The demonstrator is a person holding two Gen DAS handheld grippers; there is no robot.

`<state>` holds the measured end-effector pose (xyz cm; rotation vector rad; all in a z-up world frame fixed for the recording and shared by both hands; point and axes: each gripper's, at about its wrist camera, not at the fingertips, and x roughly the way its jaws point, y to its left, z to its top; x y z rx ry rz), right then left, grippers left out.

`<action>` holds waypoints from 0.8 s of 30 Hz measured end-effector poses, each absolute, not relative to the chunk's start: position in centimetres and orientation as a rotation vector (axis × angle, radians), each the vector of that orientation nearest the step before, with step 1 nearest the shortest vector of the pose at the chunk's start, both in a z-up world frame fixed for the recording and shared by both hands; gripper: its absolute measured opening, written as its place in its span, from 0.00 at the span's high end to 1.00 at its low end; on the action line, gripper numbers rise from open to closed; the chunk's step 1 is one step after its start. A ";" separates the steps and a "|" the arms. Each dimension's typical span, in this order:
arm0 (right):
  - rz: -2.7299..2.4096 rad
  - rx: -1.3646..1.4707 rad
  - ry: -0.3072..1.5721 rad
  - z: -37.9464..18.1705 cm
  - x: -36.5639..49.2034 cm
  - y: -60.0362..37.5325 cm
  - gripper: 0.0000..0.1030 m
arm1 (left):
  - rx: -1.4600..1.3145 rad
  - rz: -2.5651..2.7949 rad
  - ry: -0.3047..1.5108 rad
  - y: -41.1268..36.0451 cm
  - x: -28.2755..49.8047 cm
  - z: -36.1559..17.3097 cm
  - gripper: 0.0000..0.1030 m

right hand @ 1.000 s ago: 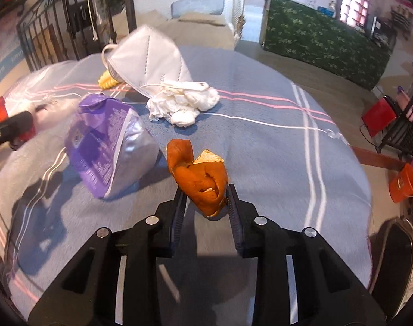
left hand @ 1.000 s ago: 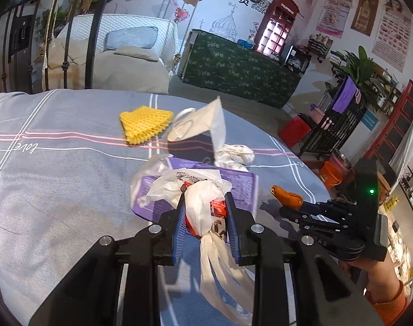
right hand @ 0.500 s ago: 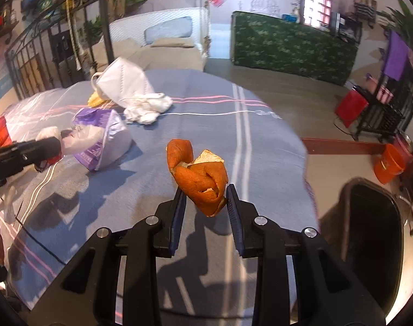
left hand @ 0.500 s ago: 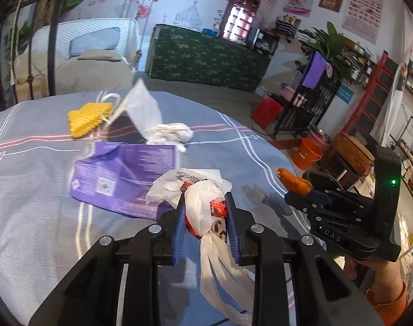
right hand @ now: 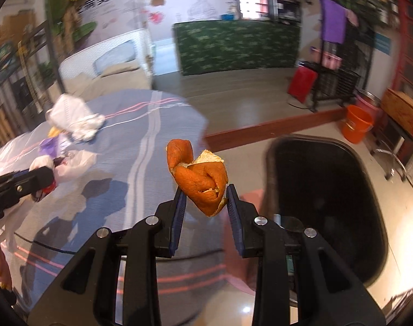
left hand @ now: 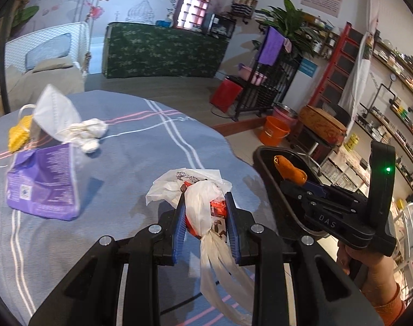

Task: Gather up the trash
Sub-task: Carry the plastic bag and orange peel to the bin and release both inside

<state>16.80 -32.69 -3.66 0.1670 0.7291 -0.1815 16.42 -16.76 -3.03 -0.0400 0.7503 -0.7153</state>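
Observation:
My left gripper (left hand: 205, 203) is shut on a white plastic bag with a red wrapper inside (left hand: 203, 206), held above the table's right edge. My right gripper (right hand: 205, 198) is shut on an orange peel (right hand: 199, 174) and holds it in the air just left of a black trash bin (right hand: 323, 198) on the floor. In the left wrist view the right gripper (left hand: 296, 179) and the peel (left hand: 289, 169) hang over the bin's rim (left hand: 263, 160). In the right wrist view the left gripper's fingers (right hand: 29, 179) and its bag show at the far left.
On the grey-blue tablecloth (left hand: 141, 146) lie a purple packet (left hand: 43, 182), a white face mask (left hand: 54, 111), crumpled tissue (left hand: 90, 134) and a yellow foam net (left hand: 17, 133). An orange bucket (left hand: 275, 133) and a black rack (left hand: 266, 89) stand beyond the table.
Both grippers have swung right, away from the table's trash. The right gripper with the peel has moved off the table edge to beside the black bin. Both grips are unchanged.

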 end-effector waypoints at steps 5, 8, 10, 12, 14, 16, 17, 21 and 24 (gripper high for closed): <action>-0.268 0.215 0.722 -4.2 15.1 -36.1 0.70 | 0.006 -0.792 0.742 -20.0 15.3 -3.0 0.74; -0.317 0.241 0.725 -4.9 14.4 -38.1 0.70 | 0.018 -0.836 0.748 -21.7 14.8 -3.0 0.74; -0.350 0.255 0.727 -5.4 14.1 -39.3 0.70 | 0.028 -0.861 0.752 -23.0 14.5 -3.0 0.74; -0.373 0.272 0.730 -5.9 13.7 -40.3 0.70 | 0.040 -0.881 0.754 -23.9 14.2 -3.1 0.74; -0.391 0.280 0.735 -6.3 13.7 -40.8 0.70 | 0.051 -0.899 0.757 -24.8 14.0 -3.2 0.74; -0.413 0.293 0.747 -7.1 13.7 -41.8 0.70 | 0.061 -0.912 0.761 -25.5 13.8 -3.4 0.74; -0.421 0.299 0.750 -7.4 13.5 -42.1 0.70 | 0.063 -0.920 0.768 -25.9 13.7 -3.5 0.74; -0.453 0.316 0.781 -8.9 13.8 -43.8 0.70 | 0.068 -0.952 0.791 -27.2 13.9 -3.7 0.74; -0.463 0.331 0.789 -9.6 13.9 -44.1 0.70 | 0.080 -0.971 0.802 -28.2 13.7 -3.9 0.74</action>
